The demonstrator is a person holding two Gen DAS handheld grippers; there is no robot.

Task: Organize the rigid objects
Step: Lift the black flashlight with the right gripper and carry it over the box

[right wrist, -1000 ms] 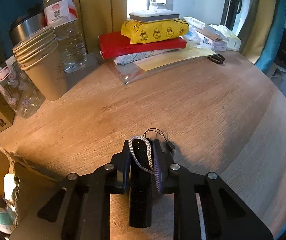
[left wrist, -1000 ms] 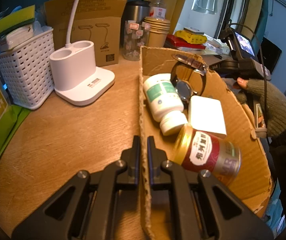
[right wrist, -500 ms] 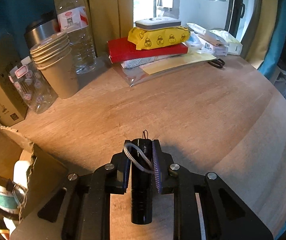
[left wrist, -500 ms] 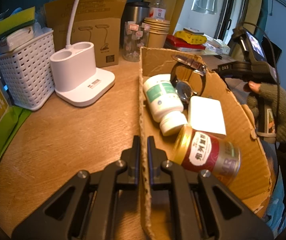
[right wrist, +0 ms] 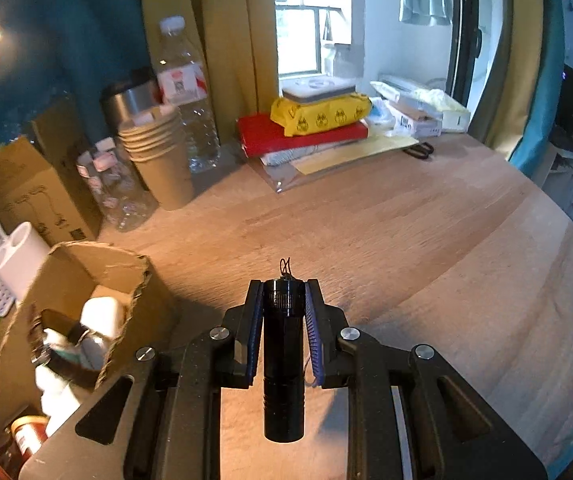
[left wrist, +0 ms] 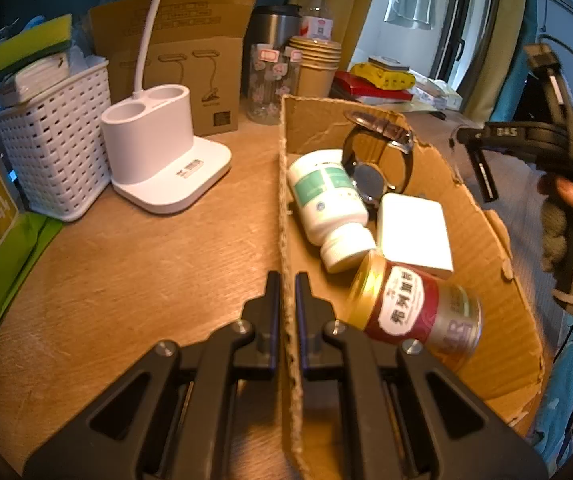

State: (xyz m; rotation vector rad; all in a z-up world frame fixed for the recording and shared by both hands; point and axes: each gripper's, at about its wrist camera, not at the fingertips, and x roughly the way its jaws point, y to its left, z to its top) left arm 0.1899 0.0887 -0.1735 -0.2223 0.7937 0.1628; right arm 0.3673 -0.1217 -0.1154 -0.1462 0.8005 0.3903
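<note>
Pinching the torn brown cardboard box (left wrist: 482,240) wall at lower centre, the left gripper (left wrist: 285,292) seemingly steadies it. The right gripper (right wrist: 284,304), lower centre, clamps a black cylindrical flashlight (right wrist: 283,356), likely bound for the box.

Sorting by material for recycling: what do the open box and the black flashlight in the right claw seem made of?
Box: corrugated cardboard, matte brown; fluting shows along its torn edges. Flashlight: probably anodized metal, satin black with knurled rings, though hard plastic is possible.

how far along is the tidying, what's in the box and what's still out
Done: a pill bottle, watch, white block and red can lie in the cardboard box. In hand: the left claw pinches the box wall; the right claw grips a black flashlight above the table. Left: dropping it in.
</note>
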